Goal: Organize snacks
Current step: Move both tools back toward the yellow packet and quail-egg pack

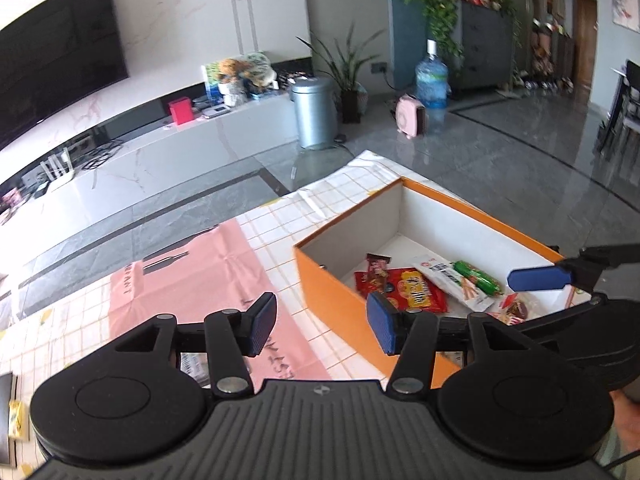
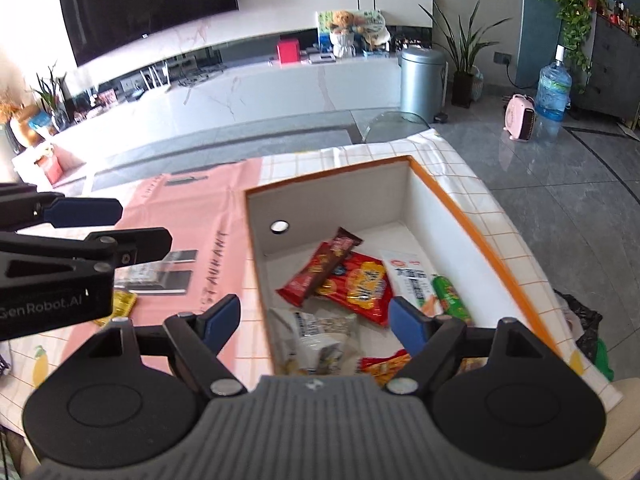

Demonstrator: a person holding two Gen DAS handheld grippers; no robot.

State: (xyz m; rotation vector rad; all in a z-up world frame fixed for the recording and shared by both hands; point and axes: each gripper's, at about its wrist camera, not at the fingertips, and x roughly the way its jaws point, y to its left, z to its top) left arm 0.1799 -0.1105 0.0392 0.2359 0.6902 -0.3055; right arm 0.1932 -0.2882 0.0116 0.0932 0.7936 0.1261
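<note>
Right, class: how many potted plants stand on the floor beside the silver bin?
1: a leafy plant in a dark pot, right of the bin. Others may be hidden.

TV [image 2: 148, 0] hung on marble wall; silver bin [image 2: 422, 80] stood by potted plant [image 2: 464, 60]; water jug [image 2: 554, 92] sat just beside pink heater [image 2: 520, 118] on grey floor.

Orange box [image 2: 476, 216], white inside; pink mat [image 2: 192, 200]; checked cloth [image 2: 472, 160].

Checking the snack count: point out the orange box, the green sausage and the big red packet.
orange box [image 2: 476, 232]: right wrist view, right rim.
green sausage [image 2: 452, 298]: right wrist view, its middle.
big red packet [image 2: 362, 284]: right wrist view, printed front.
</note>
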